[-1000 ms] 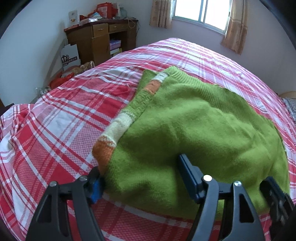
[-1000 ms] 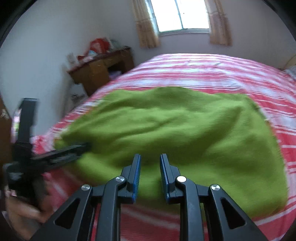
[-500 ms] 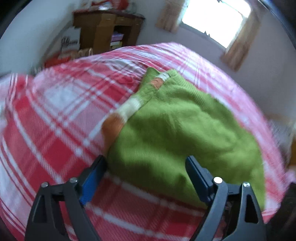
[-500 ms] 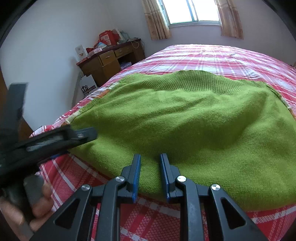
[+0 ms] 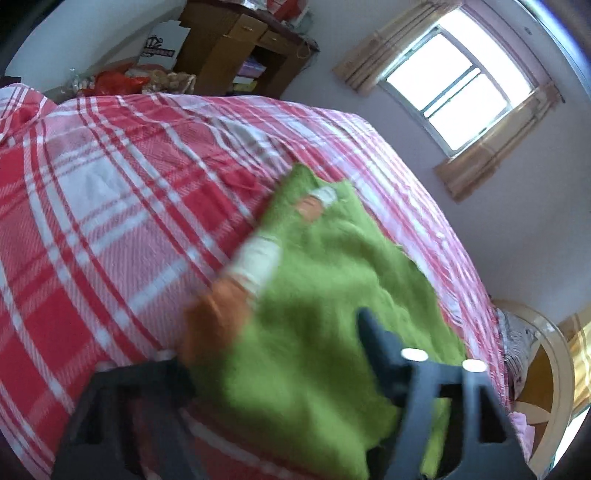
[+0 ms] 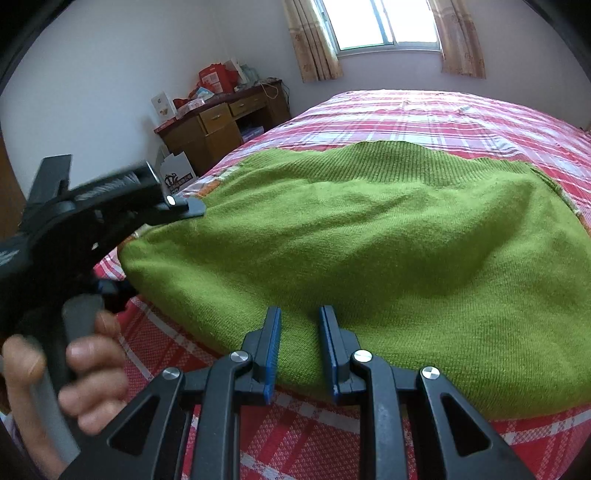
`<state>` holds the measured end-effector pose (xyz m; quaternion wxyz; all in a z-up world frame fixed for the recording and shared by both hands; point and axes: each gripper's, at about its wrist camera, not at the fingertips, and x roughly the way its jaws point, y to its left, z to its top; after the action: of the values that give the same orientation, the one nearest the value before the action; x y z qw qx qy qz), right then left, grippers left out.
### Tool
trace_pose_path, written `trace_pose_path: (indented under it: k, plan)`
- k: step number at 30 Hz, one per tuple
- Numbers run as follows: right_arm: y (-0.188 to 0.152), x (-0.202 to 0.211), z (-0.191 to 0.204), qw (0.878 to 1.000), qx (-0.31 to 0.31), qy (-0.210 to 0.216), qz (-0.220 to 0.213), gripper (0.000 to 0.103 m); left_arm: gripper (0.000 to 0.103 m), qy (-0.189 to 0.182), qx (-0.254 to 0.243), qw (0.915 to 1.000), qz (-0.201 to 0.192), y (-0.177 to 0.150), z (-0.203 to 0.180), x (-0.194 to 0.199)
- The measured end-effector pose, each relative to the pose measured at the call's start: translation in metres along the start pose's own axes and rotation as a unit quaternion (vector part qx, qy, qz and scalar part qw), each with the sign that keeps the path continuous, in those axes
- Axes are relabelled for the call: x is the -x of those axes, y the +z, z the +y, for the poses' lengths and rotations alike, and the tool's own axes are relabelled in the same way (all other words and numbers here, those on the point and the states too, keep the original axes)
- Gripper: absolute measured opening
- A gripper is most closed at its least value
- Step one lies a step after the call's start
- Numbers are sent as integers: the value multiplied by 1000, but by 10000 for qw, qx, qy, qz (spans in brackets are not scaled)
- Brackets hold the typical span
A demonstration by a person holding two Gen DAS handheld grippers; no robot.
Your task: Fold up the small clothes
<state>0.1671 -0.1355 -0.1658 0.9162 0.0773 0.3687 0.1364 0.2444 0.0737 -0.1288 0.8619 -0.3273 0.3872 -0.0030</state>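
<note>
On plaid bed (image 6: 424, 110) – green sweater (image 6: 351, 236), both grippers parted

The left gripper (image 5: 273, 354) has rolled to a tilt and advanced over the green sweater (image 5: 332, 314), its near corner now between the wide-set fingers. Seen from the right wrist, it has risen above the sweater's left edge.

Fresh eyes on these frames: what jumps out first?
The bright green knitted sweater with an orange-and-white striped sleeve, spread across the red-and-white plaid bedspread. The right gripper sits at its near hem, jaws slightly apart; the left gripper, wide open, is at the sleeve-side corner. Behind, a sunlit curtained window and a cluttered wooden desk.
</note>
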Motion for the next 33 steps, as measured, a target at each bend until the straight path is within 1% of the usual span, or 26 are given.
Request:
trace_pose_path:
  k: [1, 2, 3, 5, 6, 8, 9, 10, 11, 13, 14, 15, 16, 18, 19, 20, 21, 22, 24, 25, 26, 27, 29, 30, 32, 33]
  plan:
    - [0, 0, 0, 10000, 6, -6, 0, 22, 29, -34, -11, 10000, 16, 1, 4, -1]
    - [0, 0, 1, 10000, 16, -17, 3, 22, 25, -184, -18, 9998, 99, 1, 8, -3]
    - [0, 0, 1, 10000, 31, -48, 13, 22, 25, -339, 29, 9994, 108, -1, 12, -1]
    - [3, 0, 6, 9998, 107, -157, 67, 22, 24, -359, -83, 9993, 63, -4, 13, 4]
    - [5, 1, 8, 9998, 107, -174, 56, 22, 24, -297, -211, 9993, 13, -5, 11, 7]
    - [13, 9, 11, 9998, -78, 45, -162, 22, 24, -125, -498, 9986, -111, -9, 3, 10]
    - [20, 14, 12, 9991, -212, 134, -344, 22, 26, -44, -562, 9983, -136, -9, 0, 10]
    - [25, 15, 13, 9987, -252, 150, -421, 22, 30, 43, -600, 9981, -148, -8, -3, 8]
    - [28, 14, 15, 9987, -247, 146, -418, 22, 32, 137, -653, 9977, -150, -7, -5, 6]
    - [30, -3, 18, 9997, -185, 117, -129, 22, 33, 256, -774, 9965, -175, -3, -9, 3]
    - [23, -20, 19, 9993, -175, 245, 206, 22, 33, 303, -841, 9958, -199, -1, -12, 2]
    - [16, -30, 18, 9987, -156, 337, 338, 23, 33, 350, -928, 9948, -211, 1, -17, 1]
    - [14, -27, 18, 9990, -152, 367, 192, 23, 31, 360, -1021, 9938, -238, 3, -21, 1]
    - [15, -27, 13, 9981, -304, 503, 186, 23, 25, 360, -1283, 9905, -339, 4, -29, 5]
    - [14, -27, 10, 9976, -366, 573, 160, 23, 23, 411, -1532, 9865, -403, 2, -39, 8]
    - [14, -26, 8, 9972, -411, 616, 138, 23, 22, 468, -1875, 9799, -505, -2, -54, 10]
    - [15, -27, 6, 9966, -478, 661, 141, 23, 21, 450, -2254, 9712, -626, -8, -71, 14]
    - [15, -26, 5, 9962, -509, 688, 140, 23, 20, 429, -2469, 9656, -690, -10, -81, 16]
    - [14, -14, -2, 9950, -680, 728, 37, 23, 20, 352, -3193, 9428, -889, -28, -111, 23]
    - [13, -6, -8, 9944, -779, 714, -62, 23, 20, 306, -3374, 9363, -921, -32, -118, 24]
    - [11, 2, -13, 9941, -847, 667, -141, 23, 20, 239, -3645, 9261, -944, -42, -128, 26]
    - [9, 13, -23, 9944, -917, 479, -208, 23, 19, 213, -3861, 9174, -942, -50, -135, 25]
    - [4, 28, -43, 9943, -1033, 42, -250, 23, 19, 217, -4103, 9074, -880, -62, -143, 18]
    - [0, 36, -56, 9931, -1132, -130, -286, 23, 19, 211, -4182, 9044, -820, -67, -145, 15]
    - [-8, 44, -75, 9906, -1305, -275, -305, 23, 19, 206, -4316, 8995, -644, -82, -148, 5]
    - [-12, 44, -84, 9890, -1423, -289, -275, 23, 19, 228, -4408, 8957, -541, -89, -150, -1]
